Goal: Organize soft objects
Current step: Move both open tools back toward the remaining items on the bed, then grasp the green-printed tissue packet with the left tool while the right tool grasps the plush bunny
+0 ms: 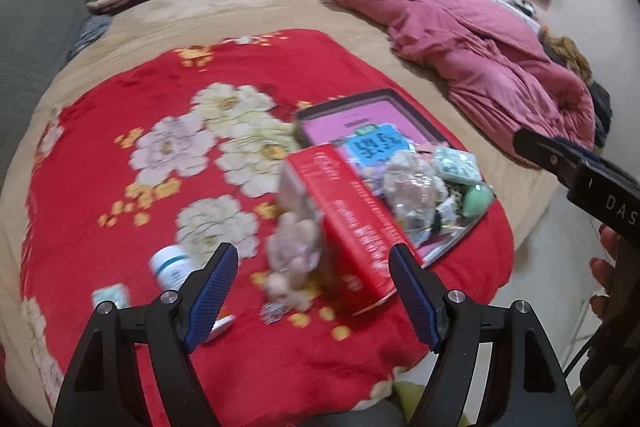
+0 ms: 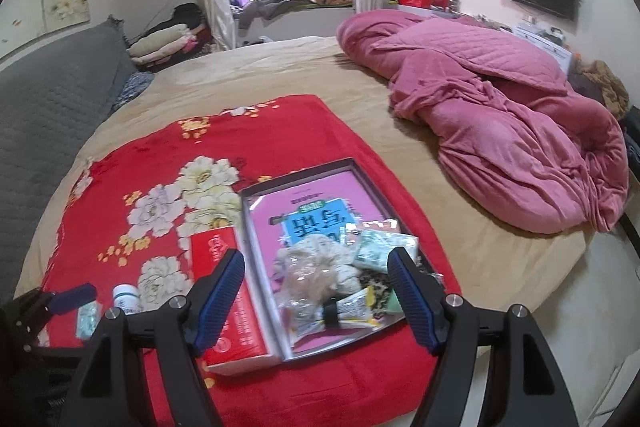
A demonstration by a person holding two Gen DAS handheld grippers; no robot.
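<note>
My left gripper (image 1: pixel 314 291) is open above the red flowered blanket (image 1: pixel 160 87). A pale plush toy (image 1: pixel 292 259), blurred, lies below and between its fingers, untouched, against a red box (image 1: pixel 352 219). My right gripper (image 2: pixel 316 279) is open over a shallow tray (image 2: pixel 304 175) with a pink lining. The tray holds a fluffy white plush (image 2: pixel 328 259), a clear bag (image 2: pixel 308 279), a green packet (image 2: pixel 380 247) and a small tube (image 2: pixel 356 305). Nothing sits between the right pads. The right gripper's body (image 1: pixel 580 167) shows at the right edge of the left wrist view.
A white bottle (image 1: pixel 170 265) and a small green packet (image 1: pixel 110 297) lie on the blanket at the left. A rumpled pink quilt (image 2: pixel 500 115) fills the bed's right side. A grey headboard (image 2: pixel 48 99) runs along the left. Bare floor (image 2: pixel 540 307) lies right of the bed.
</note>
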